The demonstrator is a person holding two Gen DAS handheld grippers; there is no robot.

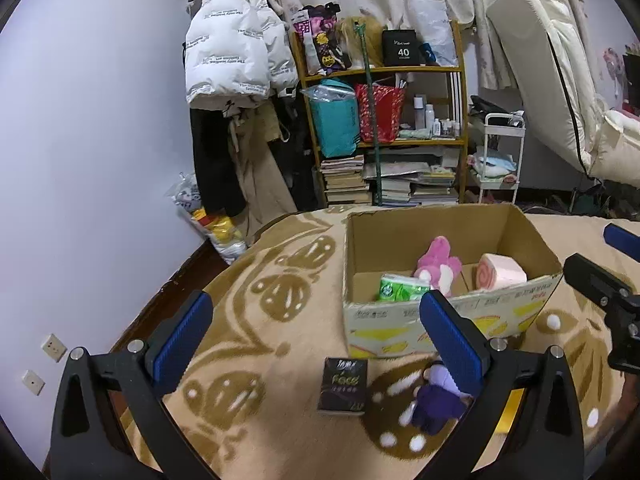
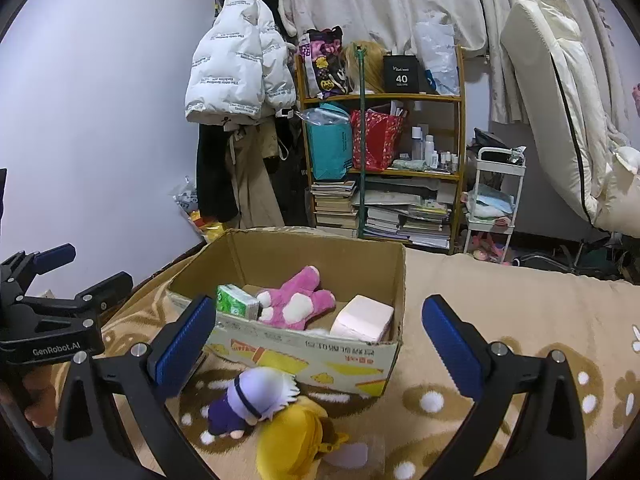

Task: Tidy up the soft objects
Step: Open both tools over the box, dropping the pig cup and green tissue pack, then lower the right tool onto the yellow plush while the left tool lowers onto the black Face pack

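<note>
An open cardboard box (image 1: 440, 322) (image 2: 304, 354) stands on the patterned blanket. Inside it lie a pink plush (image 1: 436, 266) (image 2: 298, 304), a green tissue pack (image 1: 402, 288) (image 2: 236, 300) and a pink roll-cake cushion (image 1: 500, 272) (image 2: 362, 322). In front of the box lie a purple doll with white hair (image 1: 436, 396) (image 2: 248, 400), a yellow plush (image 2: 292, 440) and a black tissue pack (image 1: 344, 386). My left gripper (image 1: 316, 336) is open and empty above the black pack. My right gripper (image 2: 320, 340) is open and empty above the doll, before the box.
The bed's left edge drops to a dark floor by the wall (image 1: 80, 160). Behind the bed stand a wooden shelf (image 1: 380, 72) with bags and books, hanging coats (image 1: 236, 52), a white cart (image 1: 500, 152) and a tilted mattress (image 1: 548, 80). Bare blanket (image 2: 500, 292) lies right of the box.
</note>
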